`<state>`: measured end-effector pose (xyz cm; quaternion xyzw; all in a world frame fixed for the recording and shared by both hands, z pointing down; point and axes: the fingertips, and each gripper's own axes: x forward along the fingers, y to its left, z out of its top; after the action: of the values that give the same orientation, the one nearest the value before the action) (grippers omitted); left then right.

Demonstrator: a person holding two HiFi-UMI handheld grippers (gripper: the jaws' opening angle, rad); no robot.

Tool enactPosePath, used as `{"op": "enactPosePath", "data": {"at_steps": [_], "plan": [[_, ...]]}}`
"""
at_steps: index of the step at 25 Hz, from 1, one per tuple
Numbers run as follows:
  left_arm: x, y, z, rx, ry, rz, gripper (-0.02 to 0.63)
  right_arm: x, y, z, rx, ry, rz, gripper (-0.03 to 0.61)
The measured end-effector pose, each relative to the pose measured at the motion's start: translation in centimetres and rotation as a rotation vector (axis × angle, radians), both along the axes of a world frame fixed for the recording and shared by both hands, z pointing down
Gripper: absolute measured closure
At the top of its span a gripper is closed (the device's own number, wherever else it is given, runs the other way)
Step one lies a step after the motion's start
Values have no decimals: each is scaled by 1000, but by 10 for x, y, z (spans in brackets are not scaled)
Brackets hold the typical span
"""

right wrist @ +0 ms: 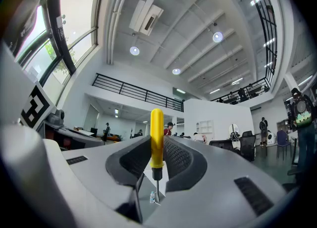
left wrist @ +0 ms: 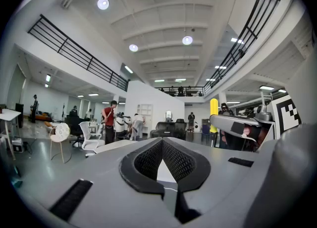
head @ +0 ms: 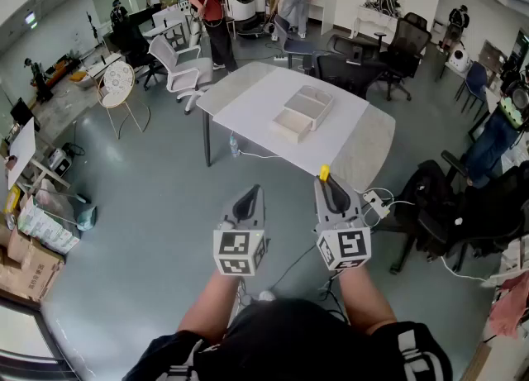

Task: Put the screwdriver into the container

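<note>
Screwdriver: pinched between the right fingers, yellow handle sticking out past the fingertips, metal shaft running back between them; well short of the container.
Right gripper: fingers clamped on the handle.
Left gripper: fingers pressed together, nothing between; equally short of the container.
Container: open, white, on the worktop.
</note>
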<state>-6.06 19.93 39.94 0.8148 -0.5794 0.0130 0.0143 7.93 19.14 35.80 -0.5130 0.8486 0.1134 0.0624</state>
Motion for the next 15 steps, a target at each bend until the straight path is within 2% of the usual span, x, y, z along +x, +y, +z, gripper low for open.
{"op": "enactPosePath", "data": {"at_steps": [15], "plan": [[-9,-30,2,14,-5,-21,601,-5,-41,16,-57,-29,4,508]]}}
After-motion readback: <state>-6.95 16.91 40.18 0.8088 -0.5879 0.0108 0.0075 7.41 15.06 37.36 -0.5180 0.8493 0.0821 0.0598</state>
